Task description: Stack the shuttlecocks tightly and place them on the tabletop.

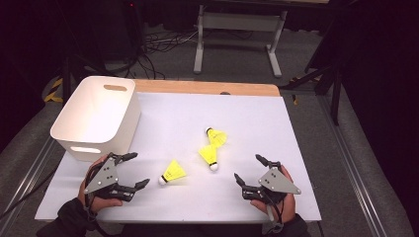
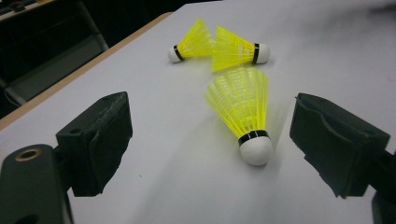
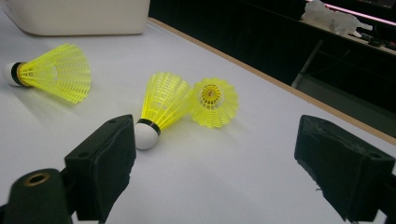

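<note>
Three yellow shuttlecocks with white cork tips lie on the white table top (image 1: 247, 113). The nearest one (image 1: 173, 173) (image 2: 243, 112) rests just ahead of my left gripper (image 1: 142, 169) (image 2: 212, 140), cork toward it; the jaws are spread wide with nothing held. Two more (image 1: 210, 155) (image 1: 216, 136) lie touching at mid-table. My right gripper (image 1: 247, 167) (image 3: 215, 163) stands open to their right. In the right gripper view the closer of that pair (image 3: 163, 102) has its cork by the left jaw, its partner (image 3: 214, 102) shows its open skirt, and the third shuttlecock (image 3: 53, 72) lies farther left.
A white plastic bin (image 1: 99, 116) (image 3: 79, 16) with handle slots stands at the table's left rear, just beyond my left hand. A wooden strip (image 1: 207, 88) edges the far side. Past it are a desk frame (image 1: 237, 29) and floor cables.
</note>
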Demonstrator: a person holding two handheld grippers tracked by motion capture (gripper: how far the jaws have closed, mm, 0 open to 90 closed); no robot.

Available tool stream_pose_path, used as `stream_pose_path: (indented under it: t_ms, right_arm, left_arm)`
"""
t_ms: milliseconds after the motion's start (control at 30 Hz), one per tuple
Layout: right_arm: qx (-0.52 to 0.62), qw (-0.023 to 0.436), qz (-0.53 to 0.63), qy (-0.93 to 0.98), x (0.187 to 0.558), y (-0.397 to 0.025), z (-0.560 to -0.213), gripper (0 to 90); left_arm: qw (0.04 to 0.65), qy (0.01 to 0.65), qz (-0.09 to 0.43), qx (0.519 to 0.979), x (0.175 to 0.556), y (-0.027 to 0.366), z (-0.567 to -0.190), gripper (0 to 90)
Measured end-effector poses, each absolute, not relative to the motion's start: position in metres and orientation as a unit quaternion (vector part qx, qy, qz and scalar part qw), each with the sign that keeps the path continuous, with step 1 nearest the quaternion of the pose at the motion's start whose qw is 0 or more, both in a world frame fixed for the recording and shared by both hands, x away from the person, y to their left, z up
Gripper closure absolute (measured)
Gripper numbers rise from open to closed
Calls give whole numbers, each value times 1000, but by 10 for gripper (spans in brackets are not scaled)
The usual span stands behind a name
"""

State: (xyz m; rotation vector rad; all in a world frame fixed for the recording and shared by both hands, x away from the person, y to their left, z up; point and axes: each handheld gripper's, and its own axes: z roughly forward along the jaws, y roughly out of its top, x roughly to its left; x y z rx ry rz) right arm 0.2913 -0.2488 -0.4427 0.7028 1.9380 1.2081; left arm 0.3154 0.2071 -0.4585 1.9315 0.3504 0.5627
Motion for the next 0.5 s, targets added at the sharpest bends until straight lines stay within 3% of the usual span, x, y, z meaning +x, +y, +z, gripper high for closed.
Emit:
stream_pose_path:
  t_ms: [500]
  right_arm:
    - [279,365,458,762,289,-247,-442,139]
  left_arm:
    - [520,154,218,812,317,204,-462,129]
